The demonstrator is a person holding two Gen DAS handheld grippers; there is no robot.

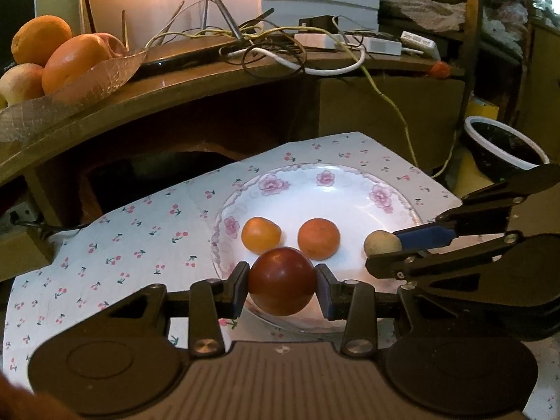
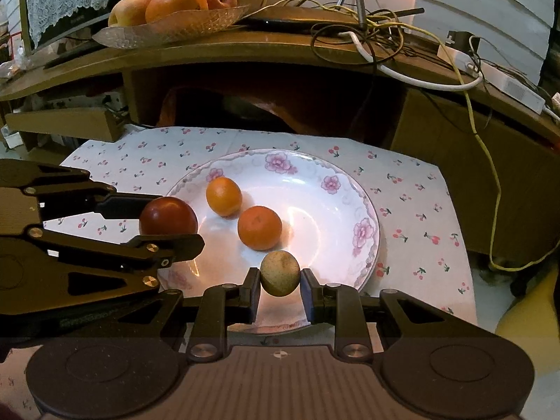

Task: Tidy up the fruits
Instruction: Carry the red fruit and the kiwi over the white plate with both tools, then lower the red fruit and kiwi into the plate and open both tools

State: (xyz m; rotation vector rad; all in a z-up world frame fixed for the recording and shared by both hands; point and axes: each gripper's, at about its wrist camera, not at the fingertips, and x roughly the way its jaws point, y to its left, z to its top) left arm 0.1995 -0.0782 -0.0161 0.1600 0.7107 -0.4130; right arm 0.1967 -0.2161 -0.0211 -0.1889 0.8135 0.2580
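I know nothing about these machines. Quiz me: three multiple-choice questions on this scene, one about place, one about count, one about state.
1. Where does the glass fruit dish stand?
A. on the wooden shelf
B. on the cloth
C. on the plate

2. How many orange fruits lie loose on the flowered plate?
A. one
B. two
C. four

3. What do the left tongs hold?
A. nothing
B. a cable
C. a dark red fruit

Answers: 1 A, it sits up on the shelf. 2 B, two rest there ungripped. 3 C, both fingers press its sides; the right tongs grip a tan fruit.
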